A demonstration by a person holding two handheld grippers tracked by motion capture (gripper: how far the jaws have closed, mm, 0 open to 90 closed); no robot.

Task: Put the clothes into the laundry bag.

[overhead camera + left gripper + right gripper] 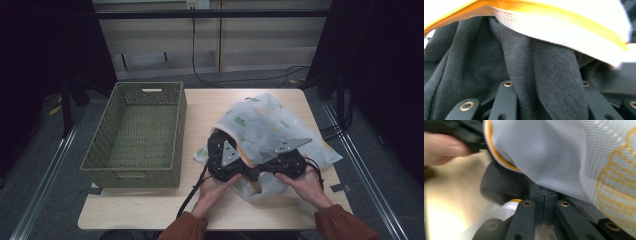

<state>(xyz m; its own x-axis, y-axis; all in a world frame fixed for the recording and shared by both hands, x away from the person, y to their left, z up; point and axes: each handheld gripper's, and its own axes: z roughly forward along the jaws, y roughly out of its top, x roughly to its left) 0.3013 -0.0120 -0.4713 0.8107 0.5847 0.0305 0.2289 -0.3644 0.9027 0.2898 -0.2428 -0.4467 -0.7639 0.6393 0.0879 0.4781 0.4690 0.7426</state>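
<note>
Currently, both grippers work at the mouth of a white mesh laundry bag [272,127] lying on the right half of the wooden table [150,210]. The bag carries pale green and yellow prints and an orange trimmed opening edge [554,15]; its far corner lies close to the table's right edge. A dark grey garment [544,82] sits inside the opening, beneath the raised rim.

The left gripper [225,157] is at the bag's left side, where the opening faces the person. In the left gripper view its jaws stand part open with a fold of the dark garment rising between them; the fabric fills the gap, and the pads appear to press on it. The orange edge passes overhead, leaving little room above the jaws.

The right gripper [285,162] is at the near side of the bag. In the right gripper view its jaws are drawn together, pinched on the mesh wall [564,165] of the bag near the orange rim. The other hand [441,148] shows blurred at the upper left.

A green woven basket [135,172] stands on the left half of the table, just beside the bag but apart from it. Its rim is open upward. A bare strip of table runs along the near edge in front of the hands.
</note>
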